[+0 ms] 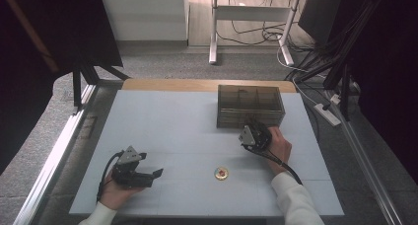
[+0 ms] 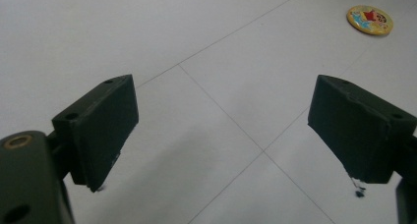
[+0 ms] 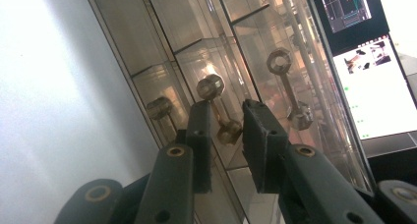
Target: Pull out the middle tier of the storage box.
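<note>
here, one drawer box point(image 1: 250, 105), one badge point(image 1: 221, 173)

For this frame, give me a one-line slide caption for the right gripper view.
Right claw at the clear drawer box, its jaws narrowly apart around a drawer handle.

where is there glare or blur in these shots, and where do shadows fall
High view: dim, dark at both edges, the drawer box murky. Left gripper view: even light; the left claw casts soft shadows on the table; the round badge is a bit soft. Right gripper view: tilted, the clear drawer fronts carry warm reflections, a bright screen washes out, and the right claw is near and soft.
</note>
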{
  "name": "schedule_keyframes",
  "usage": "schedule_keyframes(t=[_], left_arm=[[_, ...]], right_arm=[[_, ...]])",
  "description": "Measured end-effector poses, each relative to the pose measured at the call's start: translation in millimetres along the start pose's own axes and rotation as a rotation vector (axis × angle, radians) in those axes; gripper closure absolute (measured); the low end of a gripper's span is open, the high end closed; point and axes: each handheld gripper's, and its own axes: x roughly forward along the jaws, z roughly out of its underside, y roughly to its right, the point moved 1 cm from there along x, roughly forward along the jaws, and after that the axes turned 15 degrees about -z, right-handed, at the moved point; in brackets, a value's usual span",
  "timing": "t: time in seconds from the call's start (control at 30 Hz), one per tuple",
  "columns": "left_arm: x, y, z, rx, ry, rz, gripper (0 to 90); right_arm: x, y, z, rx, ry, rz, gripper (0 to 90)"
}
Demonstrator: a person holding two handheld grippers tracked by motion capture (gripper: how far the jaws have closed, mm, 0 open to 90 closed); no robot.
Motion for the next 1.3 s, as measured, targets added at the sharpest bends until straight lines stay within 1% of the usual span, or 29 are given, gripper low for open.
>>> schedule_keyframes(t=[0.07,0.1,0.17,0.2,0.27,0.3,0.37,0.4,0.47,0.6,0.63,0.7,0.87,0.93,1.3], left_arm=[[0.1,0.0,0.1,-0.001,0.0,0.0,11.0],[0.1,-0.1,0.1,-0.001,0.0,0.0,11.0],[0.3,-0.1,0.3,-0.001,0.0,0.001,10.9],[0.3,0.1,0.4,0.001,0.0,0.002,11.0],[0.1,0.5,0.3,0.002,0.001,0.002,10.9],[0.1,0.6,0.3,0.003,0.002,0.001,10.9],[-0.1,0.5,0.2,0.004,0.004,0.001,10.9],[0.0,0.4,0.3,0.003,0.003,0.001,10.9],[0.2,0.3,0.4,0.002,0.002,0.001,10.9],[0.5,1.4,0.1,0.007,0.002,0.003,10.9],[0.6,1.5,0.2,0.008,0.002,0.003,10.9],[0.7,1.2,0.3,0.007,0.002,0.004,10.9],[0.3,0.9,0.4,0.006,0.004,0.004,10.9],[0.4,0.7,0.5,0.005,0.004,0.003,10.9],[-0.4,0.1,0.5,0.007,0.005,0.001,10.9]], right_arm=[[-0.5,0.1,-0.1,-0.012,-0.009,-0.006,74.0],[0.2,-1.0,-0.1,-0.015,-0.01,0.01,74.3],[0.5,-1.5,-0.1,-0.02,-0.01,0.014,74.5],[0.3,-1.1,0.0,-0.02,-0.01,-0.003,74.6],[0.4,-1.2,0.2,-0.019,-0.01,0.002,75.0],[0.6,-1.5,0.2,-0.025,-0.012,0.015,75.3],[0.3,-1.5,0.0,-0.042,-0.024,0.013,75.9],[0.9,-2.5,-0.3,-0.04,-0.022,0.026,76.1],[0.8,-2.7,-0.3,-0.058,-0.031,0.032,76.4],[0.7,-2.5,0.1,-0.057,-0.026,0.03,76.7],[0.6,-2.5,0.0,-0.073,-0.029,0.034,77.2],[0.2,-3.1,-0.3,-0.091,-0.038,0.044,77.7],[0.0,-4.2,-0.3,-0.099,-0.038,0.059,78.4],[-0.1,-4.7,-0.7,-0.123,-0.047,0.067,78.7],[-0.2,-7.4,-1.0,-0.14,-0.051,0.081,79.3]])
